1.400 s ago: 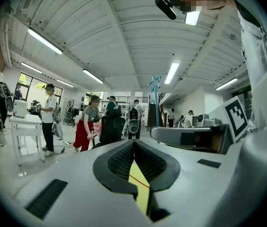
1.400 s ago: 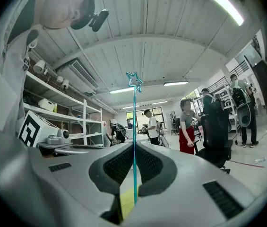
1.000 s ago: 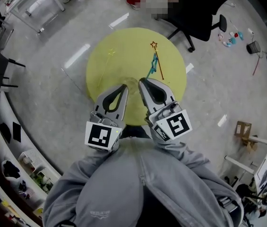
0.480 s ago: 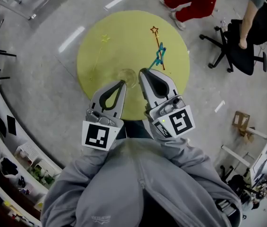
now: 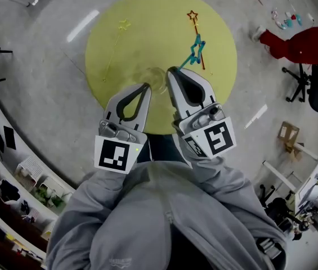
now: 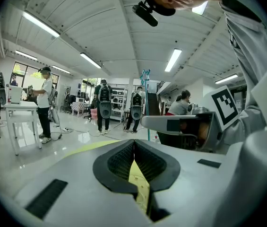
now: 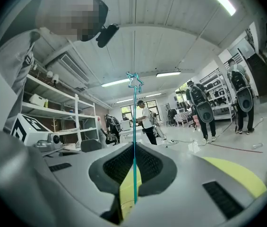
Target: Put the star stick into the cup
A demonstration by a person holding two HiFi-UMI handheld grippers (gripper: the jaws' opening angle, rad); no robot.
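Yellow round table (image 5: 147, 32) on a grey floor (image 5: 46, 94) fills our head view, with a clear cup (image 5: 154, 79) just ahead of the left gripper (image 5: 145, 86) and right gripper (image 5: 171, 71), and red stick (image 5: 198, 38) and yellow stick (image 5: 113, 52) lying flat beyond. Our left gripper view shows a bright hall and jaws pressed together on nothing. Our right gripper view shows shelves (image 7: 53, 103) and jaws clamped on the upright teal stick (image 7: 134, 117), outside the cup.
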